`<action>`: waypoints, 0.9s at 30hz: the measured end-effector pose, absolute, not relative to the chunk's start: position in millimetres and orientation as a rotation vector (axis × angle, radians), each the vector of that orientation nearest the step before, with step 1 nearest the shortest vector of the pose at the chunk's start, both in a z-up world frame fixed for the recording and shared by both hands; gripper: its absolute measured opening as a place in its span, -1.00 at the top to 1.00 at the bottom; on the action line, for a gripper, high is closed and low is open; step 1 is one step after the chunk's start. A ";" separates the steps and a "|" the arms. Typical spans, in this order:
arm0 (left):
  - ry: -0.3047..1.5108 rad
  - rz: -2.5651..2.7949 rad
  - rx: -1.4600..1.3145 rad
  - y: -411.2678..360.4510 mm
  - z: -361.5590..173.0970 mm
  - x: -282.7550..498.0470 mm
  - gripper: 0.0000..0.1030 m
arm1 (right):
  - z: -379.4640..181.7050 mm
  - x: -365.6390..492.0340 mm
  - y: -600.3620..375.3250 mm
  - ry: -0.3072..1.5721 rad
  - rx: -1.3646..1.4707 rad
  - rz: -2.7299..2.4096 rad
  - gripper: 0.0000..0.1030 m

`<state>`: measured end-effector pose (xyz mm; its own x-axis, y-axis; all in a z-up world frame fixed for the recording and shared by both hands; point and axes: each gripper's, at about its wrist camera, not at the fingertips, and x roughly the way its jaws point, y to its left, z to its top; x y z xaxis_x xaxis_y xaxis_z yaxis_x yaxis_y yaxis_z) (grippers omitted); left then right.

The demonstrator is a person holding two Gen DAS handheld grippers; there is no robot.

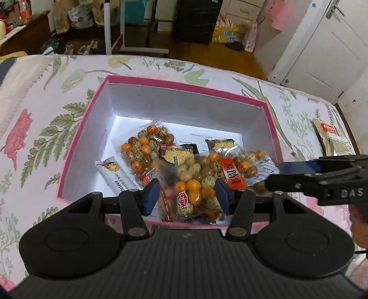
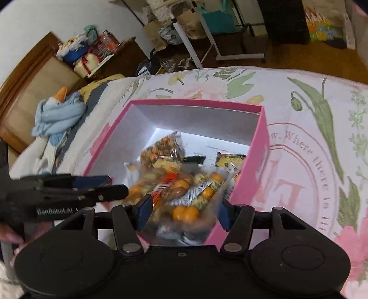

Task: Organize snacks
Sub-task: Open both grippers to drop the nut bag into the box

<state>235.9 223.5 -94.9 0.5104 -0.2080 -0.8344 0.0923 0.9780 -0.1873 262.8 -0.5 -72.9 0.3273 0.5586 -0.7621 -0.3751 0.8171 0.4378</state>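
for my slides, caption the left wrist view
Left claw open around a snack bag over the pink box.

A floral bedspread (image 1: 46, 119) is filling the middle of the left wrist view; a white door (image 1: 322, 53) is standing at the upper right; a black cabinet (image 1: 197, 20) is sitting at top centre, with a colourful printed bag (image 1: 226, 32) showing just right of it; a white metal stand (image 1: 119, 30) is rising at upper left; in the right wrist view a light blue cloth (image 2: 59, 115) is lying crumpled at the left edge; a wooden headboard (image 2: 34, 76) is showing behind it.
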 end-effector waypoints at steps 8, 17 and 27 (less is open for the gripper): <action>0.942 -0.251 -0.066 200.0 -51.1 196.8 0.00 | -43.2 230.4 -14.4 1.033 0.066 0.613 -0.33; 0.935 -0.364 0.046 147.5 -27.0 161.7 -0.01 | -7.5 185.4 -46.4 1.000 -0.078 0.571 -0.34; 0.929 -0.478 0.076 85.8 -16.5 155.6 -0.14 | 17.2 139.1 -110.5 0.940 -0.078 0.622 -0.37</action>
<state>155.6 85.8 -16.5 0.5025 -0.3631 -0.7846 0.4276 0.8932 -0.1396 139.1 -110.5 17.2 0.4296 0.4648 -0.7742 -0.5308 0.8236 0.1998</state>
